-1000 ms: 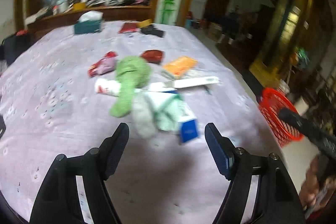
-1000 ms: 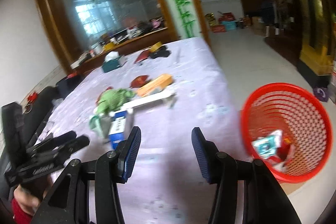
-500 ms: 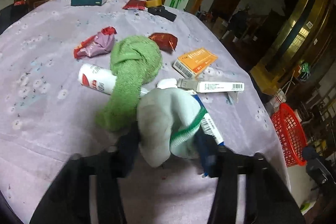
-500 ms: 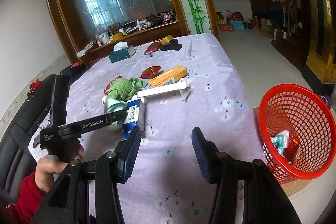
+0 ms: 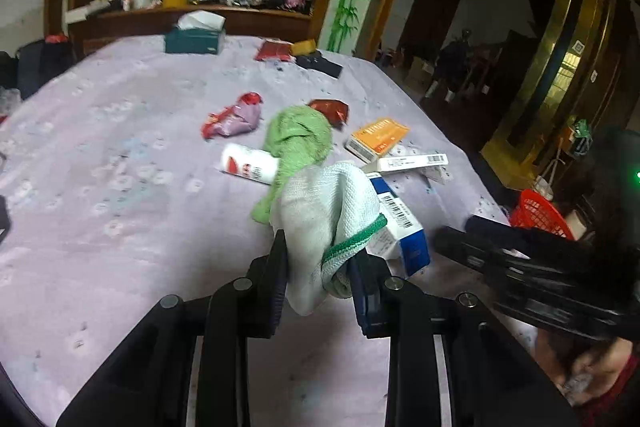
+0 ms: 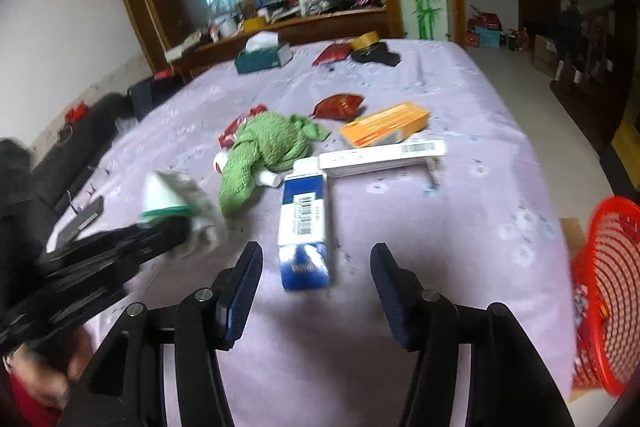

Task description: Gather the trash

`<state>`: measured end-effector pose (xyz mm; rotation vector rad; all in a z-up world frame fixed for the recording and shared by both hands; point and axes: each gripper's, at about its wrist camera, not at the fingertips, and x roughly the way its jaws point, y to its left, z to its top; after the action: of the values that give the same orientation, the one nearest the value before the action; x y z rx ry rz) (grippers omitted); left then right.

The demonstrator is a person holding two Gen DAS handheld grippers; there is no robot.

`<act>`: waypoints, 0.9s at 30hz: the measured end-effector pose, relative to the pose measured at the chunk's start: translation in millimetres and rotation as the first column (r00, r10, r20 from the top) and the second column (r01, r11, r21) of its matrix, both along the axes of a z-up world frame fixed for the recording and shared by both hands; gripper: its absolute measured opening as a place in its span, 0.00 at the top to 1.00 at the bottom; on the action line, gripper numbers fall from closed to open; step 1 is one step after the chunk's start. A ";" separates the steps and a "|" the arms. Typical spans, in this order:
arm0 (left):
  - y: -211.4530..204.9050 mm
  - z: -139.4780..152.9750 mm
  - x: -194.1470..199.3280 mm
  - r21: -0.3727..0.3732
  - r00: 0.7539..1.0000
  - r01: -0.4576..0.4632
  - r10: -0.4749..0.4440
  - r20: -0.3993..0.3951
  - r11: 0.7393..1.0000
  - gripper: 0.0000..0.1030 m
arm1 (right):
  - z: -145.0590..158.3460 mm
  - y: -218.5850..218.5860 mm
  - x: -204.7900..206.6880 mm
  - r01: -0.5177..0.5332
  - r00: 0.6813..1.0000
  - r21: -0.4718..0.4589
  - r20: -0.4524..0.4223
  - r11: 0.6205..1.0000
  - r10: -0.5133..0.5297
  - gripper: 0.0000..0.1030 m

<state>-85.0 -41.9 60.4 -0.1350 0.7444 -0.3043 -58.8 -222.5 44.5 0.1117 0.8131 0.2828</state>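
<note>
Clenching the left gripper [image 5: 320,263] on a pale sock [image 5: 332,211] with a green band, having just been closing its jaws onto it, pressing the bunched fabric from both sides. Holding that sock near the near edge of the table [image 5: 120,147], just in front of a green towel [image 5: 300,143] and beside a blue and white box [image 6: 306,227]; not showing clearly whether the loose lower end is hanging free of the tablecloth. Presenting the right gripper [image 6: 316,279] released, having just been opening its jaws, lining up on the box lying flat toward the near right part of the table, framing the near end of the box between the open jaws without touching it. Judging the step as carrying the sock while reaching for the box, with the red basket [image 6: 612,287] standing on the floor off the table's right edge. Watching for these faults:

- gripping only a fold of soft fabric, and so letting the sock slide out during the swing toward the basket
- dragging the hanging end across the towel or the white bottle [image 5: 248,163] and pulling them toward the edge
- crossing the two tools, working close together near the same edge, and knocking the box askew
- closing on the box at an angle and pushing it along the cloth instead of lifting it
- releasing short of the basket rim and dropping the item on the floor
</note>
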 end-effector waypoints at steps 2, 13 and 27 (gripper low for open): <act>3.8 -0.6 -5.0 0.007 1.000 -0.010 0.010 0.004 1.000 0.74 | -8.7 10.6 14.4 -0.012 1.000 -0.025 -0.023 1.000 0.011 0.42; 9.8 -11.9 -16.4 0.034 0.999 -0.046 0.046 0.021 0.998 0.74 | -20.7 19.2 15.0 -0.008 0.999 -0.042 -0.034 0.999 0.006 0.64; -19.7 -13.1 -20.0 0.095 0.998 -0.041 0.037 0.048 0.995 0.74 | -1.8 -6.1 -62.7 0.084 0.991 -0.029 0.103 0.996 -0.081 0.64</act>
<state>-104.9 -61.6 47.4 -0.0518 0.7081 -0.2336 -121.5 -228.6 42.7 0.0989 0.7100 0.1956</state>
